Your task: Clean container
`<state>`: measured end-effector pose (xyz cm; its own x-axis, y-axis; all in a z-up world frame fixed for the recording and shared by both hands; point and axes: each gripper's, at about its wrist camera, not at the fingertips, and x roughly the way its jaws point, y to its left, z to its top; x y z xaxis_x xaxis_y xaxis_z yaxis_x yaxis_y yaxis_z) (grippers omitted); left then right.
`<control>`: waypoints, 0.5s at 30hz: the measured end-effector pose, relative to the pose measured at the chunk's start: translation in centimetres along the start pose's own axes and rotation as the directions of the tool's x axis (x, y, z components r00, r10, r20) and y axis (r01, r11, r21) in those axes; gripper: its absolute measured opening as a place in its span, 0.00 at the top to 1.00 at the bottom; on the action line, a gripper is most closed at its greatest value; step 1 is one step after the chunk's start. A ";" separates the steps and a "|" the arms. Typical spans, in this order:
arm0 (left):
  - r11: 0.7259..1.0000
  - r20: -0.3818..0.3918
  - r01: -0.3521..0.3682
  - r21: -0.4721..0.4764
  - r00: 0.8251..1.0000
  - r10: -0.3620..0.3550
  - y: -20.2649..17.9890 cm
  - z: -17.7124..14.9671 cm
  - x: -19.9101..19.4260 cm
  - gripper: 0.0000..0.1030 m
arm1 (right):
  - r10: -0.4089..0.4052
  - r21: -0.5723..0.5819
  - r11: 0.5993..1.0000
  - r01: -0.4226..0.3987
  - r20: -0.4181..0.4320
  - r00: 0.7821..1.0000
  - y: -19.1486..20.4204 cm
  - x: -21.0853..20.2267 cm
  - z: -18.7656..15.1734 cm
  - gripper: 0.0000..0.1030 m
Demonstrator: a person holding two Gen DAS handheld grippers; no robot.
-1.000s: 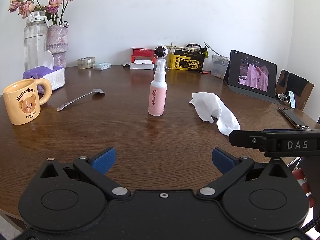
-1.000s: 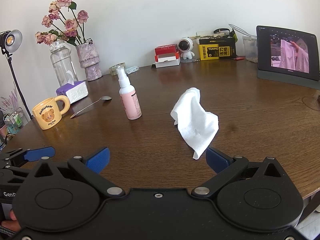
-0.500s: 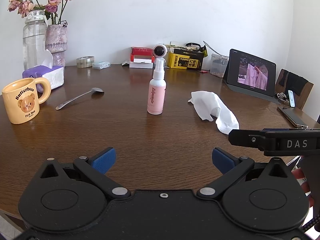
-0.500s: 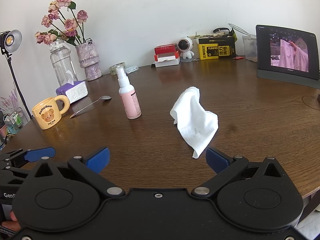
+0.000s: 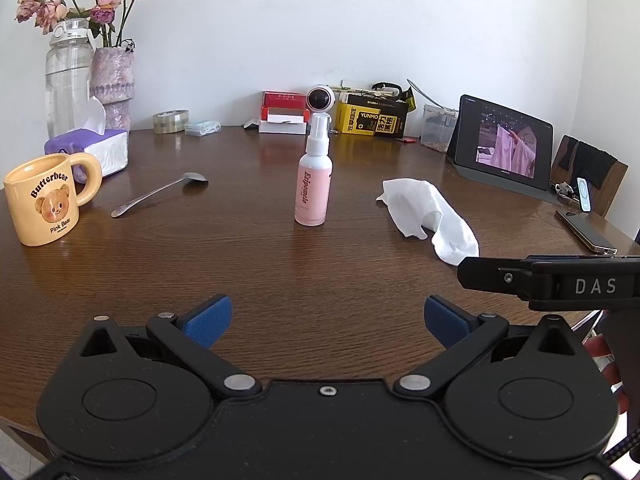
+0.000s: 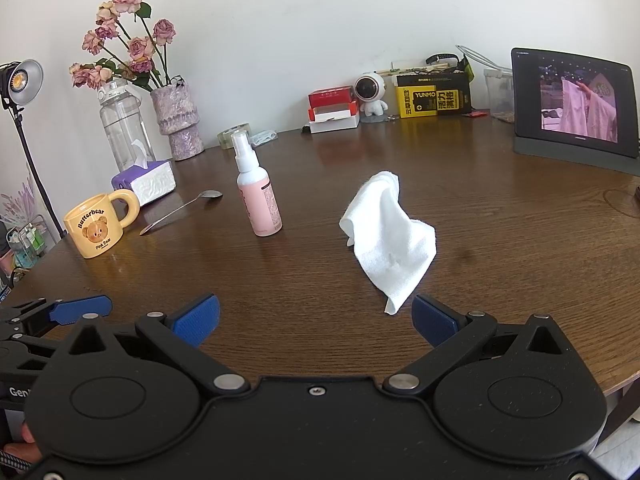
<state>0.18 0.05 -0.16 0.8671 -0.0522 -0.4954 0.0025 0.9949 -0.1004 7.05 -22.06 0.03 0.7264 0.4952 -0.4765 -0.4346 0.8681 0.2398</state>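
Both grippers hover low over the near edge of the brown wooden surface (image 5: 280, 264), side by side and holding nothing. The left gripper (image 5: 326, 318) has its jaws spread wide, blue pads apart over bare wood; the right gripper (image 6: 316, 316) likewise has its jaws spread, and the near corner of the white cloth (image 6: 390, 240) lies just beyond its right pad without touching it. The container, a yellow mug (image 5: 46, 198) printed with a bear and "Butterbear", stands upright at the far left of the surface, handle turned toward the right, well apart from both grippers. Just behind it sits a purple tissue box (image 5: 94, 148), and a metal spoon (image 5: 158, 194) lies between the mug and a pink spray bottle (image 5: 314, 178), which stands upright near the middle. The crumpled cloth rests to the right of the bottle. Farther back, by the wall, are a clear water bottle (image 5: 68, 76), a vase of dried roses (image 5: 112, 88), a roll of tape (image 5: 171, 121), small boxes, and a propped tablet (image 5: 506, 142) with its screen lit.
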 end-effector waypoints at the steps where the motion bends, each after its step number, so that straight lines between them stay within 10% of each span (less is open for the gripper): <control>1: 1.000 0.001 0.001 0.000 1.000 -0.001 0.0 0.0 0.0 0.00 | 0.002 -0.001 1.000 -0.002 0.002 1.000 -0.1 -0.1 -0.2 0.00; 15: 1.000 0.003 -0.002 -0.004 1.000 0.002 0.1 -0.1 -0.1 0.00 | 0.002 -0.012 1.000 -0.002 0.003 1.000 0.1 -0.1 -0.1 0.00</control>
<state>0.04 0.12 -0.19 0.8684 -0.0500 -0.4934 -0.0011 0.9947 -0.1026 6.92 -22.05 0.00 0.7275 0.4968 -0.4732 -0.4424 0.8668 0.2301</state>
